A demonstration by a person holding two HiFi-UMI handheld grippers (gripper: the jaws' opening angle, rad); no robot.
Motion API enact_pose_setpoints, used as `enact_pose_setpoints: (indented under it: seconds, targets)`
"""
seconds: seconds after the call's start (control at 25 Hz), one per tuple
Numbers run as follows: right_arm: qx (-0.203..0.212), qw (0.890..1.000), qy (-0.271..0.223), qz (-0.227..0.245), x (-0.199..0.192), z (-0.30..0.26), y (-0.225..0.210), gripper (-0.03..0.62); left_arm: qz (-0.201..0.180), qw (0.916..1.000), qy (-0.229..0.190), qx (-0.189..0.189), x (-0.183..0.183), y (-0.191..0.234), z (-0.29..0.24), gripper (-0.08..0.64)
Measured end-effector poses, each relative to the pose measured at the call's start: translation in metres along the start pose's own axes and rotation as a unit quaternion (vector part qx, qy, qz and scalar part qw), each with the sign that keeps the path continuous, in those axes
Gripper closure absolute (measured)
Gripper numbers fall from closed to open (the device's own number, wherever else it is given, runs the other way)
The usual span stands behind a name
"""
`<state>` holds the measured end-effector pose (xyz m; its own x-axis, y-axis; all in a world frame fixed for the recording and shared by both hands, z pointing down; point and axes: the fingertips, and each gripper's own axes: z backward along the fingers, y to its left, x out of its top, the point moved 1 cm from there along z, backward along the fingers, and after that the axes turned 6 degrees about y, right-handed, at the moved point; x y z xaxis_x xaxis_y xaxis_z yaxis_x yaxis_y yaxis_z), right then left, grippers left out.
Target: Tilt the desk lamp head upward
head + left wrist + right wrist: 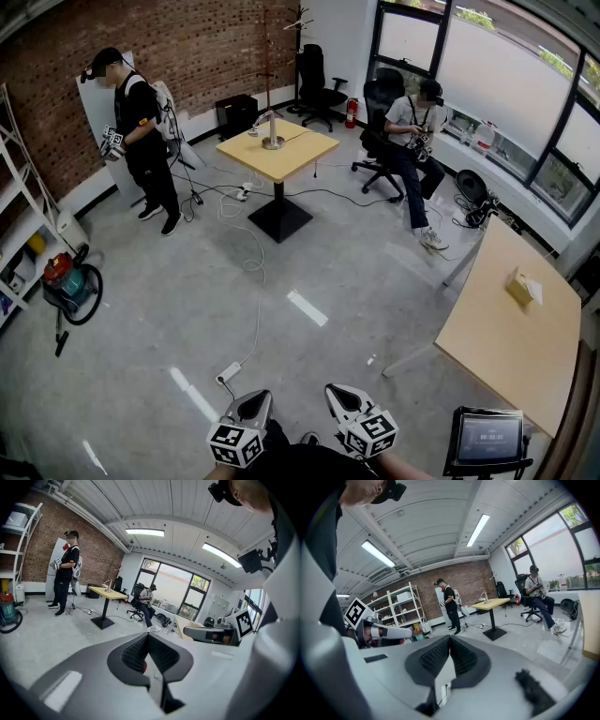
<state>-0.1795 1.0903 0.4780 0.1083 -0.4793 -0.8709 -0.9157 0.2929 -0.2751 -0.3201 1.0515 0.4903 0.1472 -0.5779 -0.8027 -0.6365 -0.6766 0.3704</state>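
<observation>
The desk lamp (271, 127) is a slim metal lamp on a round base, standing on the small yellow table (291, 155) far across the room. It shows tiny in the left gripper view (108, 585) and the right gripper view (486, 596). My left gripper (253, 401) and right gripper (341, 394) are held low at the bottom edge of the head view, side by side, several metres from the lamp. In their own views the left gripper (148, 637) and right gripper (450, 640) have their jaws pressed together with nothing between them.
One person (141, 141) stands left of the yellow table and another (411, 141) sits on an office chair to its right. A power strip (229, 374) with a cable lies on the floor ahead. A long wooden table (511, 347) stands at the right, a vacuum cleaner (67, 286) at the left.
</observation>
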Motion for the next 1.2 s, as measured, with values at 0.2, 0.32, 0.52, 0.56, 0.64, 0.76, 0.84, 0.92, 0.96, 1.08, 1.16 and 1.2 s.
enact_pose_setpoints:
  seconds: [0.2, 0.32, 0.52, 0.56, 0.64, 0.76, 0.84, 0.92, 0.96, 1.08, 1.16, 1.2]
  targets:
    - [-0.007, 1.0, 0.006, 0.016, 0.023, -0.046, -0.021, 0.588, 0.001, 0.9999, 0.002, -0.013, 0.025, 0.033, -0.043, 0.554]
    - [-0.021, 1.0, 0.01, 0.014, 0.045, -0.079, -0.034, 0.588, 0.002, 0.9996, -0.004, -0.028, 0.056, 0.061, -0.066, 0.554]
    - [-0.047, 0.999, 0.007, 0.022, 0.091, -0.141, -0.053, 0.588, 0.001, 0.9989, -0.019, -0.043, 0.117, 0.119, -0.096, 0.554]
    - [-0.05, 0.998, 0.007, 0.024, 0.098, -0.154, -0.055, 0.588, 0.002, 0.9988, -0.021, -0.044, 0.125, 0.132, -0.1, 0.554]
    - [-0.053, 0.998, 0.008, 0.026, 0.11, -0.18, -0.057, 0.588, 0.006, 0.9988, -0.021, -0.043, 0.137, 0.157, -0.108, 0.554]
    - [-0.056, 0.998, 0.012, 0.033, 0.126, -0.212, -0.058, 0.588, 0.011, 0.999, -0.014, -0.042, 0.148, 0.189, -0.119, 0.554]
    - [-0.056, 0.998, 0.019, 0.036, 0.133, -0.228, -0.061, 0.588, 0.017, 0.999, -0.006, -0.041, 0.153, 0.205, -0.128, 0.554]
    - [-0.056, 0.997, 0.028, 0.036, 0.136, -0.241, -0.068, 0.588, 0.024, 0.999, -0.001, -0.039, 0.157, 0.217, -0.137, 0.554]
    - [-0.057, 0.997, 0.033, 0.035, 0.137, -0.248, -0.073, 0.588, 0.028, 0.9989, 0.0, -0.037, 0.16, 0.223, -0.143, 0.554]
    - [-0.055, 0.997, 0.038, 0.028, 0.145, -0.269, -0.094, 0.588, 0.037, 0.9989, 0.005, -0.029, 0.169, 0.235, -0.163, 0.554]
    - [-0.046, 0.998, 0.038, 0.026, 0.154, -0.285, -0.107, 0.588, 0.039, 0.999, 0.007, -0.022, 0.18, 0.24, -0.177, 0.554]
    - [-0.039, 0.998, 0.037, 0.026, 0.159, -0.294, -0.115, 0.588, 0.039, 0.9991, 0.006, -0.017, 0.186, 0.243, -0.184, 0.554]
